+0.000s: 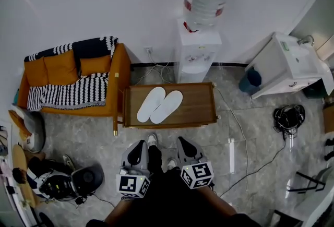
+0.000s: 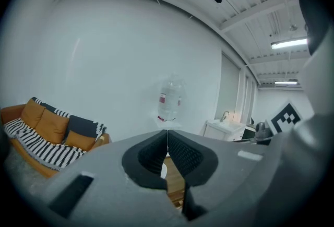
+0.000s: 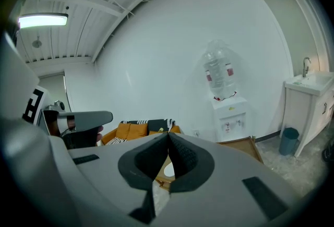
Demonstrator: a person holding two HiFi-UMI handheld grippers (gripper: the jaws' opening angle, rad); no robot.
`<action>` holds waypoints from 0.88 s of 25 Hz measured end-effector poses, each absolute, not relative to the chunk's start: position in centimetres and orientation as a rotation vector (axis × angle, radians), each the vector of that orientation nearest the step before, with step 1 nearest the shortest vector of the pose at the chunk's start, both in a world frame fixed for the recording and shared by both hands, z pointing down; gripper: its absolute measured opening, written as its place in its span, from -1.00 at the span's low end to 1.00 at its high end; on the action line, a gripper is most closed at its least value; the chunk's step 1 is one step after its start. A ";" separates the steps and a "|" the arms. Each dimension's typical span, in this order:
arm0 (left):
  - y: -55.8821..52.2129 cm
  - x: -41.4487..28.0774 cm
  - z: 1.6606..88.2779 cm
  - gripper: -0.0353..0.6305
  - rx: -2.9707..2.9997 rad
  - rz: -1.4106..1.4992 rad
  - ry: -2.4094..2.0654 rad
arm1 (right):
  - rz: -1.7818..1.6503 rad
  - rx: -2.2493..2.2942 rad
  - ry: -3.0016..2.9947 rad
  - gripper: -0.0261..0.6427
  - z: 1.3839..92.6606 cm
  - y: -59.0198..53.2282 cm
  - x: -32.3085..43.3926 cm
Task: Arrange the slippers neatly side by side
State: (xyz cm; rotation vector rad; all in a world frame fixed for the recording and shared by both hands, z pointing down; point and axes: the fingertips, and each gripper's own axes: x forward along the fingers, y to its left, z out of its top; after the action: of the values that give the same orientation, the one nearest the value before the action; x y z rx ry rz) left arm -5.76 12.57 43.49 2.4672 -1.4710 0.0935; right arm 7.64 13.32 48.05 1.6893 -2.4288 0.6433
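- While we hold both tools close to our body, the two white slippers lie on the low wooden table. They are one beside the other, touching along their long sides, and both point the same slanted way.
- We judge the main work to be done or almost done, because the pair is together and parallel. What could remain is only to turn them square to the table edge, if this is wanted.
- The left gripper has its jaws pressed together with nothing between them. Its own view shows the dark pads meeting.
- The right gripper is the same, with its jaws closed on nothing.
- Both grippers are well apart from the slippers, above the floor in front of the table.
- Behind the table stands a water dispenser, and to its left an orange sofa.
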 end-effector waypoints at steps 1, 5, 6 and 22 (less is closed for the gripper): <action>11.5 -5.8 43.5 -0.84 2.470 0.094 -1.463 | 0.649 1.699 -2.420 -0.89 48.2 12.4 7.6; 7.1 -6.2 43.5 -0.84 2.492 0.095 -1.424 | 0.676 1.734 -2.379 -0.89 48.8 8.5 7.2; 5.9 -6.4 43.5 -0.84 2.498 0.095 -1.414 | 0.684 1.743 -2.366 -0.89 49.1 7.4 7.1; -6.5 -7.7 45.8 -0.84 2.500 0.148 -1.262 | 0.904 1.777 -2.097 -0.88 59.1 -5.5 6.3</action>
State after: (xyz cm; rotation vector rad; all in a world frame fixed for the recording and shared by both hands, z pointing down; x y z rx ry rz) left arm -7.74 -6.47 45.76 2.4998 -1.2625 0.1481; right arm 6.27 -5.52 59.05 1.7768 -2.0967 0.9039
